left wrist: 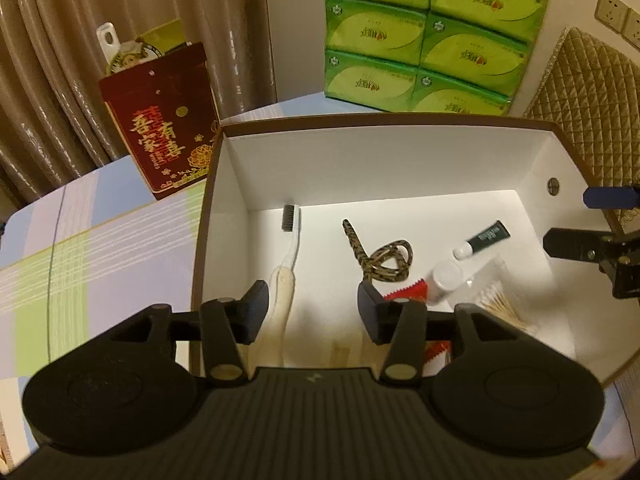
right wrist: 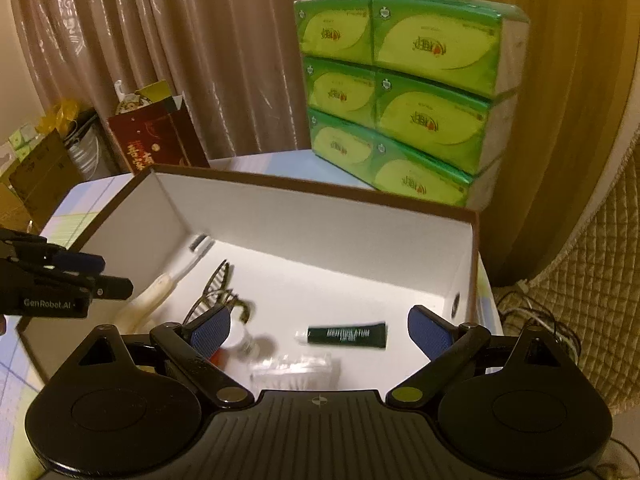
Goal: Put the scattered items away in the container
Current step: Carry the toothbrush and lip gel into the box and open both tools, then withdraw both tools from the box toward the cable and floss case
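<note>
Left wrist view: both claws hover over the white-lined box [left wrist: 240, 168] on the bench [left wrist: 100, 240].
Left claw [left wrist: 312, 308] stands partly parted, gripping nothing; right claw [right wrist: 320, 330] gapes wide, empty. Inside the box lie a toothbrush [left wrist: 290, 236] at left, a patterned cord [left wrist: 380, 256] mid-floor, a dark tube [left wrist: 486, 238] and cotton swabs [left wrist: 500, 304] at right.

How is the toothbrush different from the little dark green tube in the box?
The toothbrush is long, thin and white with dark bristles; the tube is short, stubby and dark green with a white cap. The toothbrush lies along the box's left wall, while the tube lies toward the right side. Both rest flat on the white floor of the box, and nothing is holding either.
</note>
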Tool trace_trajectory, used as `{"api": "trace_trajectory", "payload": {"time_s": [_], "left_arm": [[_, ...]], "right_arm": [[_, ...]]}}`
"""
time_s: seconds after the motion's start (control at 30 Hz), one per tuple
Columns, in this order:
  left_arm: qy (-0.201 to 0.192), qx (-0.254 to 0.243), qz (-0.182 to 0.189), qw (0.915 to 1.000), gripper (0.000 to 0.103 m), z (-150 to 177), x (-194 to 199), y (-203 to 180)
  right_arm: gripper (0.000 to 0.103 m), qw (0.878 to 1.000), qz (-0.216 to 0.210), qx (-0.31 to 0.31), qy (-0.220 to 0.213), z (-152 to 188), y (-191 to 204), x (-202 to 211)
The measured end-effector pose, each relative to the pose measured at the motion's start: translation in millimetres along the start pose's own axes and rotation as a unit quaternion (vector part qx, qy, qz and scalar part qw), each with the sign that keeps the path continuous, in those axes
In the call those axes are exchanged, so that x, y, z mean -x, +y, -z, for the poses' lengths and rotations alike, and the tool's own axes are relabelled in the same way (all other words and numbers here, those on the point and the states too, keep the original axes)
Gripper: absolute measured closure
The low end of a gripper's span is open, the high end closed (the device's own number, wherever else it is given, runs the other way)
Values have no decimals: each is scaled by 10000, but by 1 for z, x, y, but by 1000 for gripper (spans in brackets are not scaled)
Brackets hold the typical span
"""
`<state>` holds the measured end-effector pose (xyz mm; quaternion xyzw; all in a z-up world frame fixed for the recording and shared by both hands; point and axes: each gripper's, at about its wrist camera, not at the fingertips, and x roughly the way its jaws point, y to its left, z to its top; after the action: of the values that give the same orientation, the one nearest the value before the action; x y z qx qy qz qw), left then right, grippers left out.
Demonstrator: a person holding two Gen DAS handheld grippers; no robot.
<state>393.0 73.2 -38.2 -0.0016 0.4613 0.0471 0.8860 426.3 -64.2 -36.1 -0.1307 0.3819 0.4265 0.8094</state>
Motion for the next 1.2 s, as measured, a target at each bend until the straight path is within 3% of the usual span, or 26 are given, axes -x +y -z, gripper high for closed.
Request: {"api": "trace_trajectory", "payload": {"time_s": [0.4,1.2], "left_arm": [[-131,139,25,9998,58,23,57,-8],[-498,621,-24,9968,58,108,161,-2]], "right_arm": [[10,9998,115,119,-120,27,22,45],[10,9981,-107,361,-479,78,84,120]]}}
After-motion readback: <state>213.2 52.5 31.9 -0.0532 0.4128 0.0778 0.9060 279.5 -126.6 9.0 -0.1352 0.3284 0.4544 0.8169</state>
